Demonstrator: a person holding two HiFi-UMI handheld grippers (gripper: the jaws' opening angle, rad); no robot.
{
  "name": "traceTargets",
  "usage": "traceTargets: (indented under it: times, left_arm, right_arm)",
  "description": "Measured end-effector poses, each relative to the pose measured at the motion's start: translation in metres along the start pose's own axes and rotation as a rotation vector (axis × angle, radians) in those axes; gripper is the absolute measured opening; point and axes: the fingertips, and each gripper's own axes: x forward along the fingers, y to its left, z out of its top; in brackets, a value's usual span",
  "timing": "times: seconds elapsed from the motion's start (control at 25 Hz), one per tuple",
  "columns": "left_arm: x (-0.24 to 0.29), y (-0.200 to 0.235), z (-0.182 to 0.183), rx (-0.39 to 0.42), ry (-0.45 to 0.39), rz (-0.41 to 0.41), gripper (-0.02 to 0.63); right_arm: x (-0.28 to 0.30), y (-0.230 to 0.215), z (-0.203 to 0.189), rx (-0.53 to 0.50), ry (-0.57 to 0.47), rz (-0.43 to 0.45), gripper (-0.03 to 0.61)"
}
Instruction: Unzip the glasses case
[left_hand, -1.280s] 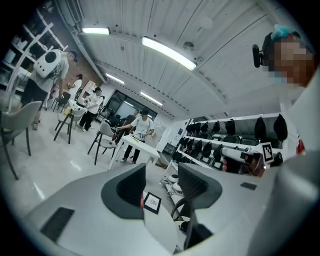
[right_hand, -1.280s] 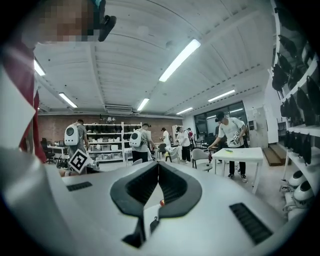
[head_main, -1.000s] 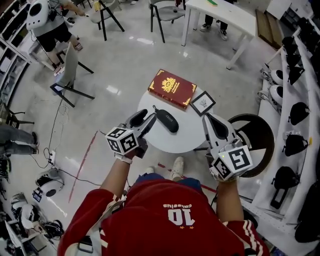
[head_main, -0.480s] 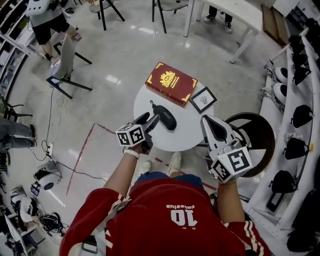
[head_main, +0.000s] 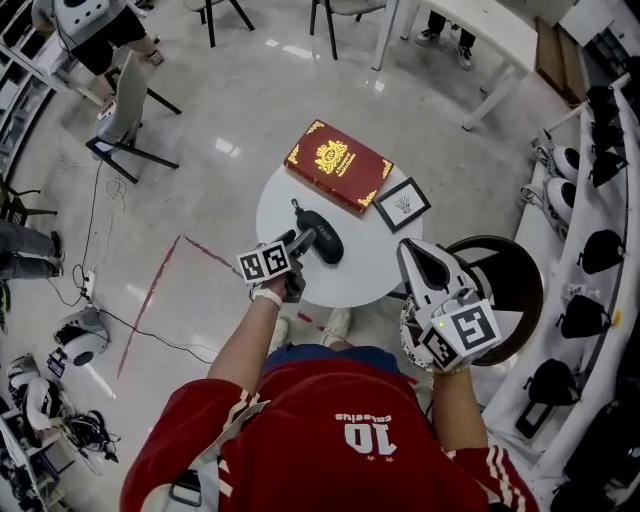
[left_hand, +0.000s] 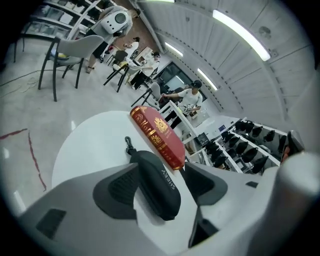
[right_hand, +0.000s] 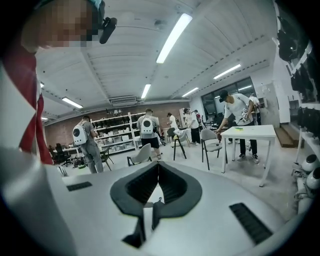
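I look down on a round white table (head_main: 272, 205). The biggest thing on it is a red book (head_main: 338, 167) with gold print, lying flat at the far side. In front of the book, towards me, lies the black glasses case (head_main: 322, 236), long and rounded, flat on the tabletop. It is closed all round, so what is inside is hidden from me. A small framed picture (head_main: 402, 205) sits just right of the book, apart from the case. A little black clip (left_hand: 129, 145) sticks out from the far end of the case.

My left tool (left_hand: 160, 186) is down at the table with the near end of the case between its jaws. The jaws have just been opening and stand wide. White table shows between the case and the right-hand pad (left_hand: 202, 182); the other pad (left_hand: 117, 187) sits just beside the case, and I cannot tell whether it touches.

My right tool (right_hand: 158, 176) has its jaws closed together on nothing. In the head view it hangs off the table's right edge, above a dark round seat (head_main: 515, 290).
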Motion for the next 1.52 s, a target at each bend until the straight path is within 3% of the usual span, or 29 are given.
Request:
traceTargets:
  times: [0.2,0.44,0.8,1.12,1.32,1.52]
  left_arm:
    - [0.021,0.018,-0.015,-0.074,0.002,0.027,0.299]
    - [0.036,0.026,-0.022,-0.100,0.015,0.051,0.304]
    - [0.056,0.027,-0.024,-0.080,0.071,0.129,0.313]
    - [0.072,0.023,-0.021,-0.052,0.131,0.244,0.351]
    - [0.083,0.015,-0.028,-0.130,0.182,0.234,0.325]
    - [0.091,0.011,-0.029,-0.242,0.173,0.186,0.261]
  right_arm:
    - [0.001,-0.004,-0.013,-0.002,0.030,0.018,0.014]
    - [-0.003,-0.015,-0.016,0.006,0.037,0.017,0.014]
    - [-0.001,-0.024,-0.025,0.036,0.050,0.026,0.014]
    - [0.006,-0.031,-0.027,0.051,0.061,0.041,0.014]
    - [0.005,-0.037,-0.027,0.067,0.059,0.040,0.014]
    - [0.004,-0.044,-0.025,0.088,0.055,0.034,0.014]
